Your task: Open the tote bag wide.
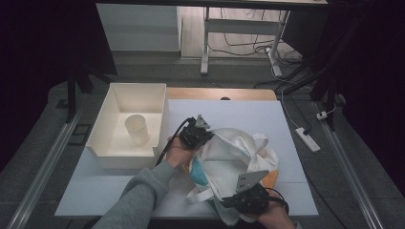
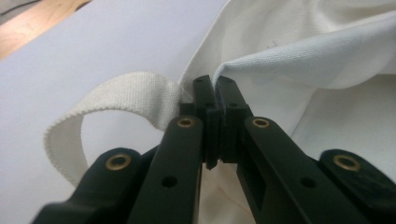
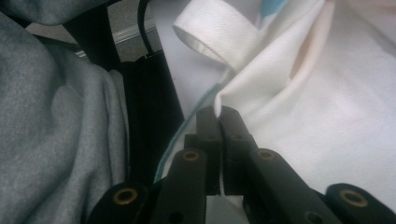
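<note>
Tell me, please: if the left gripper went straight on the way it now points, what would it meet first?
The left gripper is already shut on the edge of the white canvas tote bag. Straight ahead is more of that bag's cloth; what lies behind it is hidden.

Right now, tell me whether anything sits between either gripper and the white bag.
Nothing visible does. The left gripper is clamped on the white bag at its rim beside a handle strap; the right gripper pinches the bag's edge too.
</note>
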The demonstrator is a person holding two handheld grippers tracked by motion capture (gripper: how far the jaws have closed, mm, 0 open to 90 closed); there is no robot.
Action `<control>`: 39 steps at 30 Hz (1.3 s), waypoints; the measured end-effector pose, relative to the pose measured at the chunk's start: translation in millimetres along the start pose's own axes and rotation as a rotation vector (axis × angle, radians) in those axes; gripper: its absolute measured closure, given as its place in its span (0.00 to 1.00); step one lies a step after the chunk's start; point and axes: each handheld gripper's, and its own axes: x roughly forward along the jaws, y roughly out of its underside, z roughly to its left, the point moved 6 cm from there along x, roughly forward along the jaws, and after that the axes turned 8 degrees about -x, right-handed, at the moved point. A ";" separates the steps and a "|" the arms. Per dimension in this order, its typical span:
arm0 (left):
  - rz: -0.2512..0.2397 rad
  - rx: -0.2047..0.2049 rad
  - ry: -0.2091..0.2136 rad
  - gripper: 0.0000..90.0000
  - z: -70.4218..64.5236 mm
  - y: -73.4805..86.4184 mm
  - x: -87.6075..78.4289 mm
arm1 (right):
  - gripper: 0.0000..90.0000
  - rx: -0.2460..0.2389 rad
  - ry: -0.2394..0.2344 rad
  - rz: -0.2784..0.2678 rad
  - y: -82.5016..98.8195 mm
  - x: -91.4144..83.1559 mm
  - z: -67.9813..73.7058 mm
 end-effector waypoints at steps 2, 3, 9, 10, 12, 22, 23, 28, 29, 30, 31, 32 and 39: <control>-0.001 0.001 0.004 0.98 -0.7 0.2 -0.1 | 0.79 0.009 0.007 -0.023 -2.2 -5.7 -2.4; 0.000 0.004 0.003 0.98 -1.2 0.2 -0.4 | 0.75 0.019 0.034 -0.038 -4.2 -10.8 -5.3; -0.002 0.002 0.011 0.98 -3.1 -0.2 -0.7 | 0.78 0.097 0.222 -0.096 -13.7 -34.7 -36.9; -0.002 0.005 0.012 0.98 -3.2 -0.3 -1.0 | 0.85 0.100 0.230 -0.093 -14.4 -33.7 -41.5; -0.005 0.008 0.013 0.98 -4.3 -0.8 -1.9 | 1.00 0.104 0.258 -0.056 -15.3 -28.9 -50.7; -0.016 0.012 0.008 0.98 -3.4 -0.8 -3.0 | 1.00 0.113 0.285 0.277 -11.7 28.6 -92.4; -0.019 0.013 0.007 0.98 -3.3 -0.9 -3.0 | 1.00 0.125 0.285 0.290 -8.0 32.9 -96.1; -0.024 0.015 0.005 0.98 -3.1 -1.4 -3.1 | 1.00 0.121 0.341 0.352 3.1 42.5 -109.0; -0.027 0.017 0.003 0.98 -3.4 -1.7 -3.5 | 1.00 0.129 0.335 0.352 4.4 43.5 -110.8; -0.032 0.018 0.000 0.98 -3.6 -2.1 -3.8 | 1.00 0.139 0.323 0.353 5.7 44.7 -111.6; -0.035 0.020 -0.004 0.98 -3.7 -2.3 -4.0 | 1.00 0.144 0.309 0.354 6.6 45.4 -111.3; -0.038 0.020 -0.005 0.98 -3.6 -2.4 -4.2 | 1.00 0.146 0.287 0.346 6.6 45.3 -110.0; -0.067 0.026 -0.010 0.98 -2.5 -5.7 -7.4 | 1.00 0.163 0.200 0.286 8.6 39.7 -102.5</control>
